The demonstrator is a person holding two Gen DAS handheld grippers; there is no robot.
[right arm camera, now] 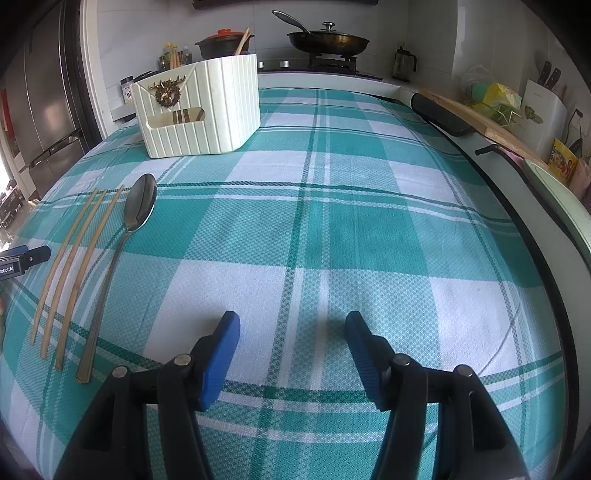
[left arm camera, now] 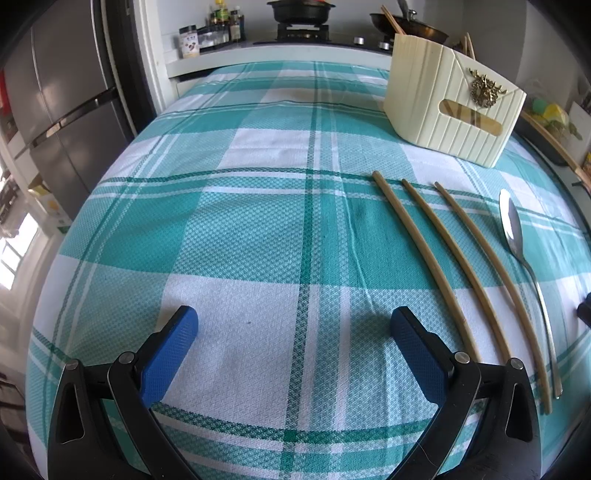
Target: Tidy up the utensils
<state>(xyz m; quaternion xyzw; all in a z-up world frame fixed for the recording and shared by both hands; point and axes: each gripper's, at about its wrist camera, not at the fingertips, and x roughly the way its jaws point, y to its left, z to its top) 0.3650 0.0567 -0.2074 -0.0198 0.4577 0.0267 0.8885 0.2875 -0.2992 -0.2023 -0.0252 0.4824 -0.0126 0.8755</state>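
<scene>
Three bamboo chopsticks [left arm camera: 432, 258] lie side by side on the teal plaid tablecloth [left arm camera: 258, 221], with a metal spoon [left arm camera: 517, 243] to their right. A cream ribbed utensil holder [left arm camera: 450, 107] stands beyond them; some chopsticks stick up out of it. My left gripper [left arm camera: 293, 325] is open and empty, left of the chopsticks. In the right wrist view the chopsticks [right arm camera: 74, 266], spoon [right arm camera: 122, 243] and holder [right arm camera: 203, 110] are at the left. My right gripper [right arm camera: 291, 325] is open and empty, right of the spoon.
A stove with a pot [left arm camera: 299, 13] and a pan [right arm camera: 328, 38] is behind the table. A fridge [left arm camera: 62, 110] stands at the left. A cutting board [right arm camera: 480, 118] and a knife block [right arm camera: 543, 107] are along the right counter.
</scene>
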